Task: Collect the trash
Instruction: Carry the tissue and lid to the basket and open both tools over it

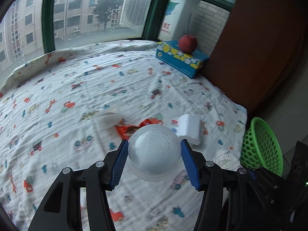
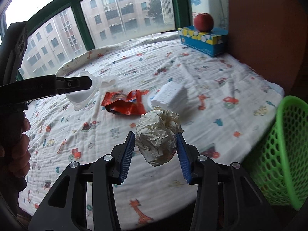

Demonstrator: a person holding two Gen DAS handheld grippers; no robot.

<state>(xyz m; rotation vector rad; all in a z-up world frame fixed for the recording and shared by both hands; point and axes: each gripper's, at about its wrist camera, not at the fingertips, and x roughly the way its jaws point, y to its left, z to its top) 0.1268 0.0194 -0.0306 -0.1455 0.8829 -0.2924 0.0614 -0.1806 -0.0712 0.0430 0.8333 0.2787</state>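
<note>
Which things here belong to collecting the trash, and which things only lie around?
For the job: clear plastic cup in the left gripper; crumpled paper in the right gripper; orange wrapper; white foam block; green basket.

Only lying around: apple; blue tissue box; patterned cloth.

White appliance (image 1: pixel 174 22) by window reads "HONG".

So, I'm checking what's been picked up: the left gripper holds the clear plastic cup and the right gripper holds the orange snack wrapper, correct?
Not quite. The left gripper does hold the clear plastic cup, but the right gripper holds a crumpled paper ball, as the right wrist view shows. The orange snack wrapper lies on the patterned sheet.
</note>
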